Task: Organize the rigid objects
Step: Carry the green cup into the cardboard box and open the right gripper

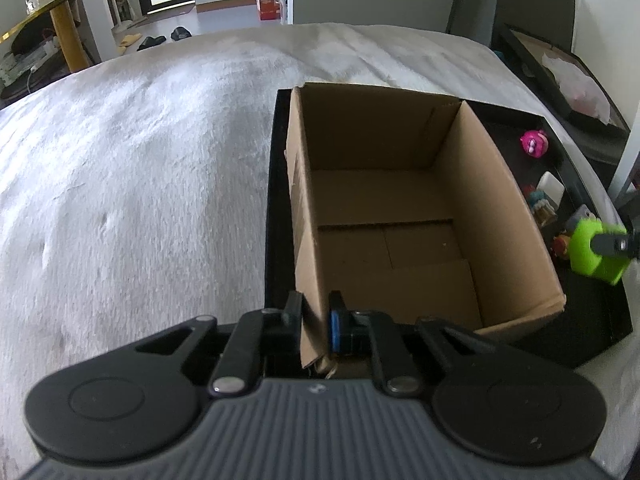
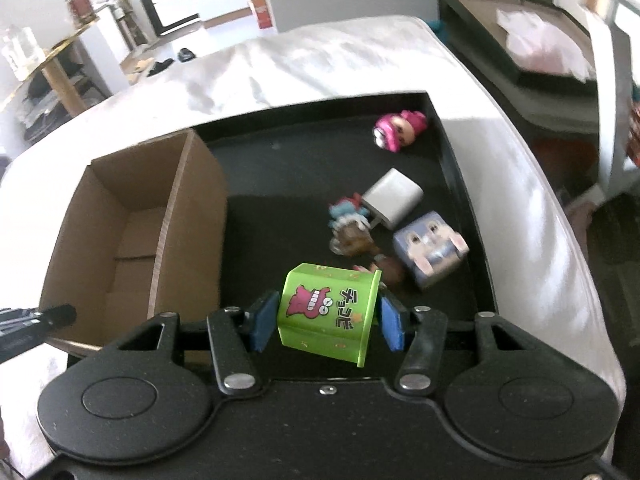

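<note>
green cup (image 2: 330, 314) sitting tilted between the right gripper (image 2: 326, 324) pads, clamped, above the black tray (image 2: 460, 184) | left gripper (image 1: 316, 320) pinching the box (image 1: 400, 216) near wall between closed jaws | toys lying beyond the right jaws

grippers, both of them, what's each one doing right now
left gripper: shut on the cardboard box wall
right gripper: shut on the green cup

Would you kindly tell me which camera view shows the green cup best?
The right wrist view: the green cup sits close and central between the right tongs, its printed side legible. The left wrist view catches it only small at the right edge.
</note>
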`<state>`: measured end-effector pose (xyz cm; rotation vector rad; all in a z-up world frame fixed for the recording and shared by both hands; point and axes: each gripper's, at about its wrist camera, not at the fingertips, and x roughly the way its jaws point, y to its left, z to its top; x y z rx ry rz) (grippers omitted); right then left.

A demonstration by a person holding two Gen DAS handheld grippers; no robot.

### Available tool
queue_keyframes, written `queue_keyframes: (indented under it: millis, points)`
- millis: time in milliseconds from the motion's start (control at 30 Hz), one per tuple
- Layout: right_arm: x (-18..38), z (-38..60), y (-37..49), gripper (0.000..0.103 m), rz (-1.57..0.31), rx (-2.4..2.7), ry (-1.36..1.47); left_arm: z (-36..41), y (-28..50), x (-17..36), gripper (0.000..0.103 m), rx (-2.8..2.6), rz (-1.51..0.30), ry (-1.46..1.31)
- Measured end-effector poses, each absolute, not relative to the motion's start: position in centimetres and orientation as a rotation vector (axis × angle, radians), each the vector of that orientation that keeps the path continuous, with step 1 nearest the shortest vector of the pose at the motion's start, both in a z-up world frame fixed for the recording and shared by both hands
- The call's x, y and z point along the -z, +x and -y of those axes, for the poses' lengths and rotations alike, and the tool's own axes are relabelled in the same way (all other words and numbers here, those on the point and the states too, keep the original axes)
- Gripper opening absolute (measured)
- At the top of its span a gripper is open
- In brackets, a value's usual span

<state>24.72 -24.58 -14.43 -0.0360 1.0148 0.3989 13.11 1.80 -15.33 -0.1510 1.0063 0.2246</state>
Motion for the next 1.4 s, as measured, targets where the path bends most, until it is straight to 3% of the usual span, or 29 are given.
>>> queue_keyframes:
  millis: [633, 1400]
  points:
    - [9.4, 17.5, 24.0, 0.052, -0.866, -0.671, -0.186, -2.0, 13.7, 15.4, 0.013, -0.190, -1.055, -0.146]
    - [12.2, 9.7, 23.2, 0.053, -0.877, -0.913, -0.329, -2.7, 14.0, 15.9, 0.014, -0.187, -1.013, -0.212]
